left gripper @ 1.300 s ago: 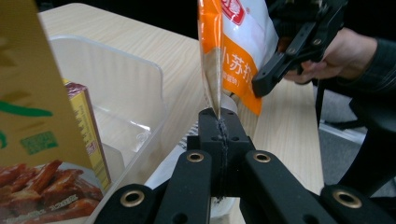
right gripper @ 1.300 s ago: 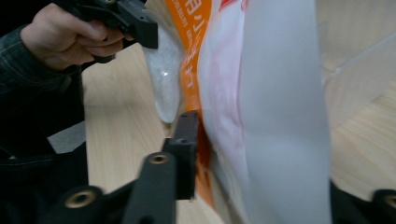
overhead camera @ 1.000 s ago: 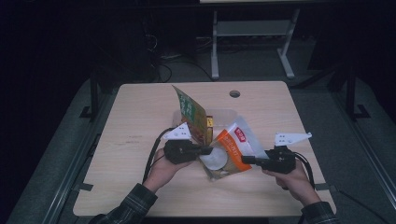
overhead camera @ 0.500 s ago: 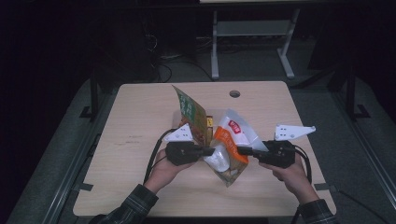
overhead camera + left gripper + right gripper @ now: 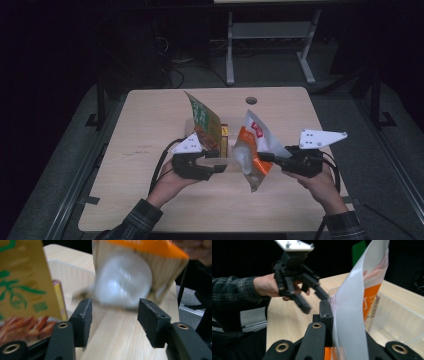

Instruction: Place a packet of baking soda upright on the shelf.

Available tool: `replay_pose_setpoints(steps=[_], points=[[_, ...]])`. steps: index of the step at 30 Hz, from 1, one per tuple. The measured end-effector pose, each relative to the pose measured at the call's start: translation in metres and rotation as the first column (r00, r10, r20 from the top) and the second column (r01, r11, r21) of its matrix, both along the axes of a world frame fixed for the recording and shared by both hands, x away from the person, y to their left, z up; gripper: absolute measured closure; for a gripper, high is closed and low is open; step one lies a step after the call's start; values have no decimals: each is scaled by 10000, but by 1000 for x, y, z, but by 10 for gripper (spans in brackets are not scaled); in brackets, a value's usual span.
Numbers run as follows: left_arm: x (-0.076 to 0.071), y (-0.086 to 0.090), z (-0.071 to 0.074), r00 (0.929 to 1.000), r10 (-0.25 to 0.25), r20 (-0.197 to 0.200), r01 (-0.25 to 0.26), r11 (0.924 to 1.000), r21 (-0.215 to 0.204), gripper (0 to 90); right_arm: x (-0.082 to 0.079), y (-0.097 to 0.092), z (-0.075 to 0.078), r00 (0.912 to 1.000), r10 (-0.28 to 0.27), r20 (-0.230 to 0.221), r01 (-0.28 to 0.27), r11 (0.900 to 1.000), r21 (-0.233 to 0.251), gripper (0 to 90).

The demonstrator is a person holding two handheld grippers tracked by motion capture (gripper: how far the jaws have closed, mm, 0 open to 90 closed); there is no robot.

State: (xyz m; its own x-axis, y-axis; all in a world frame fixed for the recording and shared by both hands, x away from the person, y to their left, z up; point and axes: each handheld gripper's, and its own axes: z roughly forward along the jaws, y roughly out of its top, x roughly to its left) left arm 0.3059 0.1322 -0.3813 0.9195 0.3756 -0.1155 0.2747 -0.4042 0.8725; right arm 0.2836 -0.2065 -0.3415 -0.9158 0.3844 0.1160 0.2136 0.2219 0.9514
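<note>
my right tool (image 5: 262,157) pinched the orange pouch (image 5: 252,150) by one edge; my left tool (image 5: 220,161), just spread, gripped nothing, so the pouch could swing free.

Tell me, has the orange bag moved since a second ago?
Yes. The orange bag, clamped in the right gripper, has lifted and shifted right against the table, away from the left gripper, whose jaws have just been opening with nothing between them.

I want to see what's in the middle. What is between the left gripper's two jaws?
Nothing. In the left gripper view, the left gripper stands open over bare table; its jaws have just been opening. The orange bag hangs beyond them.
</note>
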Motion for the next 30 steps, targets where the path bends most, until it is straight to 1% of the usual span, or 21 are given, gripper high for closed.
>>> replay_pose_setpoints(steps=[1, 3, 4, 6, 9, 10, 11, 12, 14, 15, 16, 17, 18, 19, 20, 24, 28, 29, 30], points=[[-2, 3, -2, 9999, 79, -65, -79, 10000, 2, 410, 1, -1, 1, 10000, -44, 51, 44, 10000, 9, 900], [-5, 12, -5, 9999, 51, -100, -48, 9996, 286, 388, 5, -4, 4, 9998, -161, 80, 160, 9998, 79, 900], [-7, 16, -7, 9998, 118, -184, -111, 9993, 344, 372, 7, -6, 6, 9997, -187, 150, 186, 9998, 90, 900], [-11, 28, -12, 9993, 318, -213, -304, 9975, 635, 360, 11, -7, 9, 9995, -296, 144, 295, 9995, 78, 900], [-14, 46, -18, 9973, 617, -410, -587, 9958, 702, 329, 17, -8, 13, 9988, -426, 221, 423, 9990, 140, 900], [-15, 53, -19, 9964, 713, -454, -676, 9945, 798, 315, 20, -7, 14, 9988, -423, 265, 419, 9990, 163, 900], [-17, 60, -22, 9949, 860, -522, -815, 9933, 824, 300, 22, -6, 15, 9986, -477, 242, 474, 9988, 147, 900], [-18, 68, -24, 9924, 1048, -652, -989, 9912, 886, 288, 26, -5, 16, 9982, -503, 314, 500, 9987, 97, 900], [-19, 81, -28, 9888, 1304, -731, -1227, 9872, 1016, 268, 33, -2, 18, 9980, -534, 343, 532, 9986, 70, 900], [-19, 88, -30, 9876, 1425, -665, -1344, 9844, 1136, 257, 37, -1, 19, 9978, -578, 334, 576, 9983, 87, 900], [-20, 95, -32, 9855, 1539, -713, -1448, 9823, 1188, 254, 41, 1, 19, 9977, -597, 319, 594, 9982, 98, 900], [-21, 101, -33, 9810, 1731, -879, -1632, 9805, 1098, 250, 45, 2, 20, 9975, -642, 309, 641, 9979, 52, 900], [-21, 108, -34, 9805, 1786, -823, -1678, 9780, 1236, 239, 50, 4, 20, 9972, -683, 312, 683, 9977, 24, 900], [-22, 115, -36, 9767, 1966, -861, -1851, 9747, 1252, 236, 54, 6, 20, 9969, -727, 300, 727, 9974, -7, 900], [-22, 120, -37, 9751, 2034, -884, -1914, 9732, 1275, 235, 59, 8, 20, 9968, -726, 327, 727, 9973, -44, 900], [-24, 139, -44, 9649, 2431, -997, -2279, 9632, 1429, 232, 76, 14, 17, 9965, -801, 218, 806, 9965, -210, 900], [-24, 149, -47, 9572, 2662, -1137, -2496, 9579, 1417, 232, 92, 18, 11, 9964, -851, 33, 852, 9958, -338, 900], [-24, 150, -47, 9576, 2667, -1091, -2505, 9575, 1427, 231, 96, 18, 9, 9959, -902, -48, 899, 9953, -370, 900], [-23, 151, -48, 9555, 2728, -1125, -2568, 9565, 1387, 230, 98, 18, 7, 9957, -924, -102, 919, 9949, -408, 900]])
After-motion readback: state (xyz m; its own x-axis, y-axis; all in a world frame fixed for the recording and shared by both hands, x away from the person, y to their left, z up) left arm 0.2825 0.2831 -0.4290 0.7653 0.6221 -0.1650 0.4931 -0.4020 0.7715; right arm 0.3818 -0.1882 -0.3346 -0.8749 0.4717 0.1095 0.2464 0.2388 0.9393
